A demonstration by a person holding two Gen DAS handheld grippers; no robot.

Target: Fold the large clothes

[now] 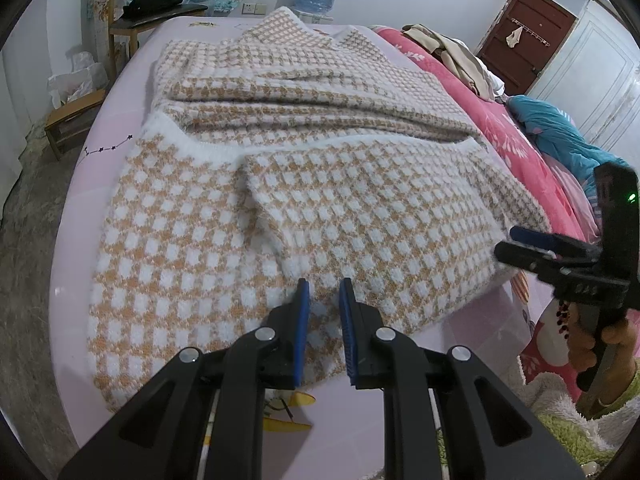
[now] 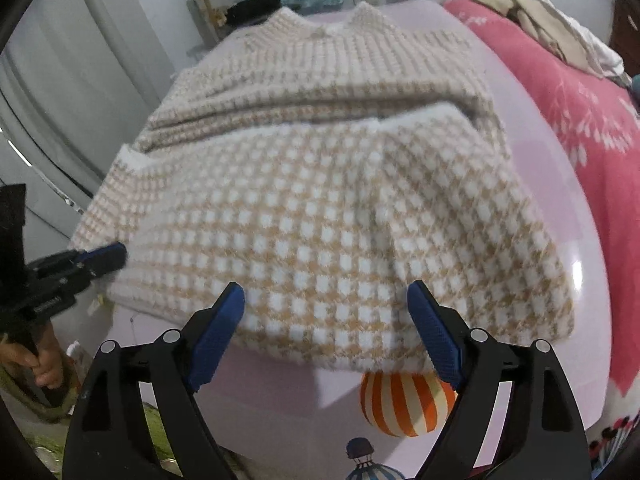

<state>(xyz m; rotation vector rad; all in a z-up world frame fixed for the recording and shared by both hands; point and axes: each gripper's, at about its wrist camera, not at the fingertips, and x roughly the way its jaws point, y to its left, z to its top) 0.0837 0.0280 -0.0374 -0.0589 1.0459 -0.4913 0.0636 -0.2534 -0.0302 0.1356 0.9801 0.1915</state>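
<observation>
Left gripper (image 1: 324, 292) sits pinched nearly together over the near hem of the checked sweater (image 1: 304, 184), which lies half-folded on the pink bed (image 1: 80, 184). Right gripper (image 2: 326, 300) is spread wide, empty; it should bite that hem evenly before lifting.

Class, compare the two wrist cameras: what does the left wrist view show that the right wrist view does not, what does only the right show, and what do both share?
Only the left wrist view shows the dark red door, the blue bundle of cloth on the pink blanket and the low wooden stool.

Only the right wrist view shows the orange striped balloon print on the sheet, below the sweater's hem.

Both show the checked sweater folded on the pale pink sheet, the pink blanket, the wooden chair, the nearly closed left tongs and the open right tongs.
</observation>
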